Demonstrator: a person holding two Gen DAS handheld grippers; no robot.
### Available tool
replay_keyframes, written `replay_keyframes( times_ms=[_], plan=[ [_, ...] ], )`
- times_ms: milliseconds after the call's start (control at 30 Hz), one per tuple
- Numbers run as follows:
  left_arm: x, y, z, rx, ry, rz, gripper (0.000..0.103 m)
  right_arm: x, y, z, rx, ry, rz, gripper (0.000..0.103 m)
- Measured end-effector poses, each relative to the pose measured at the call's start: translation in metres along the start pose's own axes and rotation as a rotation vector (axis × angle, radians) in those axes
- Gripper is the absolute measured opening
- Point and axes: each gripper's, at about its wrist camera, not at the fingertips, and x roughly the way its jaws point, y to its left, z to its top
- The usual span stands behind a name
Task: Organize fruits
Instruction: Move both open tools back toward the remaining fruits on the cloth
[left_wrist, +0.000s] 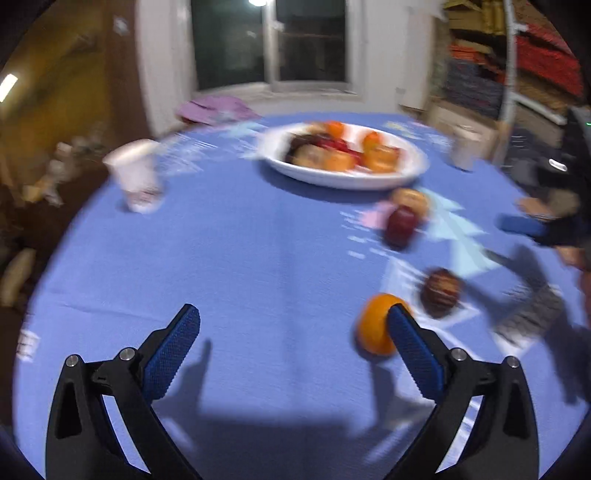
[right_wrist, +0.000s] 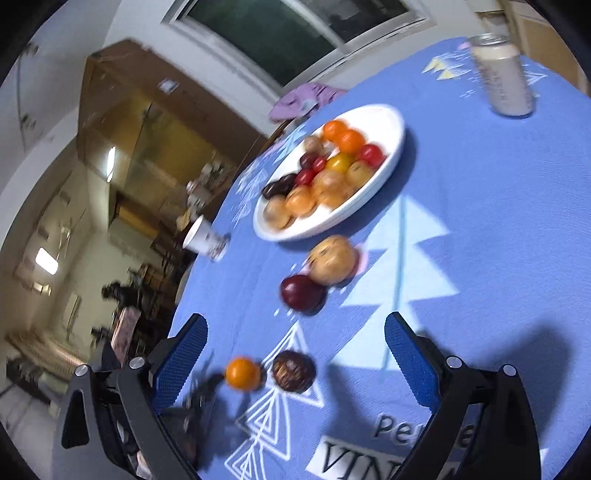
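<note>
A white plate (left_wrist: 406, 173) (right_wrist: 391, 122) at the far side of the table holds several fruits. Loose on the blue tablecloth lie an orange (left_wrist: 371, 325) (right_wrist: 242, 373), a brown fruit (left_wrist: 441, 291) (right_wrist: 293, 370), a dark red apple (left_wrist: 400, 225) (right_wrist: 303, 291) and a yellowish apple (left_wrist: 412, 199) (right_wrist: 332, 260). My left gripper (left_wrist: 292, 310) is open low over the cloth, and the orange sits partly behind its right finger; whether they touch I cannot tell. My right gripper (right_wrist: 295, 318) is open and holds nothing, above the orange and the brown fruit.
A paper cup (left_wrist: 136, 173) (right_wrist: 205, 236) stands left of the plate. A pale can (left_wrist: 465, 151) (right_wrist: 504, 74) stands at the far right. Purple cloth (left_wrist: 214, 107) lies at the table's back edge. Both views are motion-blurred.
</note>
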Motion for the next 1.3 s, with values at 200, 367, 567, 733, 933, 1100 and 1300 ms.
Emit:
replay_keyframes(
  times_ms=[200,367,567,733,933,1100,1300],
  plan=[
    [-0.009,-0.013,0.001,0.091,-0.038,-0.019,0.099,0.018,0.009,-0.010,-0.024,0.072,-0.001,0.097],
    [-0.016,-0.030,0.003,0.139,-0.080,-0.106,0.099,0.017,0.009,-0.011,-0.021,0.070,-0.003,0.097],
    [-0.005,-0.050,0.002,0.202,-0.025,-0.138,0.099,0.014,0.014,-0.011,-0.044,0.061,0.000,0.097],
    [0.003,-0.040,0.003,0.158,-0.002,-0.141,0.099,0.017,0.016,-0.013,-0.063,0.081,-0.006,0.097],
    [0.008,0.009,0.009,-0.074,0.021,-0.143,0.099,0.033,0.022,-0.023,-0.108,0.140,-0.003,0.088],
    [0.005,-0.008,0.007,-0.012,0.016,-0.188,0.099,0.042,0.027,-0.029,-0.145,0.173,-0.018,0.081],
    [0.010,-0.032,0.004,0.113,0.029,-0.112,0.099,0.044,0.046,-0.042,-0.327,0.124,-0.179,0.081]
  ],
)
